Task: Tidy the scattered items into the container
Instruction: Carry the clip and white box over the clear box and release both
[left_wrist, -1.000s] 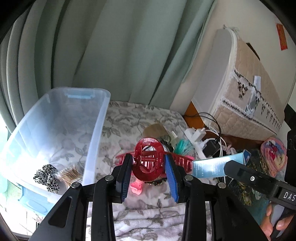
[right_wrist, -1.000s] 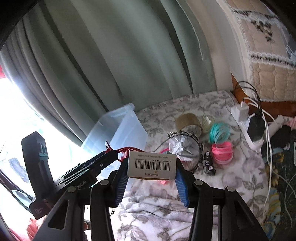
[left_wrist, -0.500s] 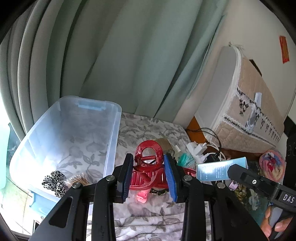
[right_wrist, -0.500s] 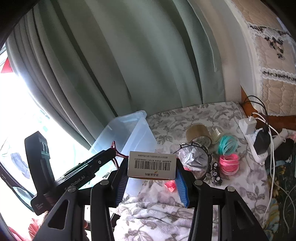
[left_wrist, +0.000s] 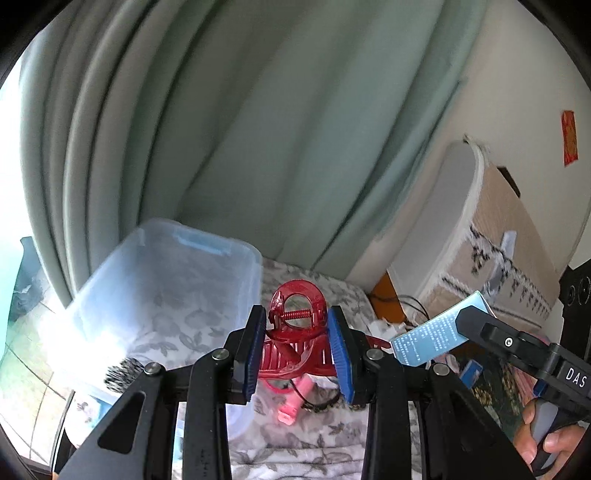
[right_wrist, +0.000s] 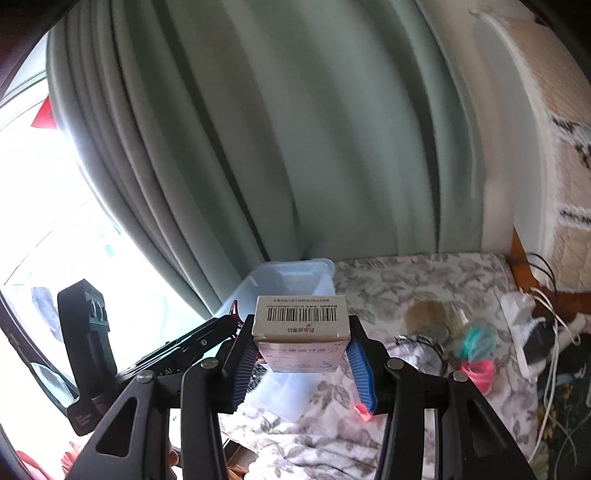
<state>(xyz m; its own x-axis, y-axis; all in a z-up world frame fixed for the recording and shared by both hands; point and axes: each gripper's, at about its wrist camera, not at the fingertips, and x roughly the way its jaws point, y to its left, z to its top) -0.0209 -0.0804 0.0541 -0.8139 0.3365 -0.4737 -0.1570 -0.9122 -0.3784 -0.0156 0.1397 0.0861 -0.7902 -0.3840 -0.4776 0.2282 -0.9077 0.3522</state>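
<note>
Left gripper (left_wrist: 297, 345): blue pads clamp a red hair claw (left_wrist: 295, 317), spring end up and teeth down toward the camera. The claw hangs clear of the bedspread (left_wrist: 295, 443), just right of the bin (left_wrist: 166, 288).

Right gripper (right_wrist: 301, 349): jaws closed on a small box (right_wrist: 301, 321). Barcode face points up, print upside down. Both pads press on the box's side faces. In the left view the same box shows as a blue carton end at right, held off the bed; a hand (left_wrist: 546, 439) grips the right tool's handle at lower right.

Bin: clear plastic, open-topped, sits on the floral bedspread against the green curtain (left_wrist: 221, 129). A leopard-print item (left_wrist: 123, 371) lies inside at its near end. In the right view the bin is directly behind the box.

Loose on the bedspread, right view: pink coil ties (right_wrist: 478, 371), teal coil ties (right_wrist: 478, 339), a brown roll (right_wrist: 424, 314) and a black-trimmed piece (right_wrist: 417, 349) too blurred to identify. A pink clip (left_wrist: 293, 404) lies below the claw. White chargers and cables (right_wrist: 532, 325) sit at the bed's right edge.
</note>
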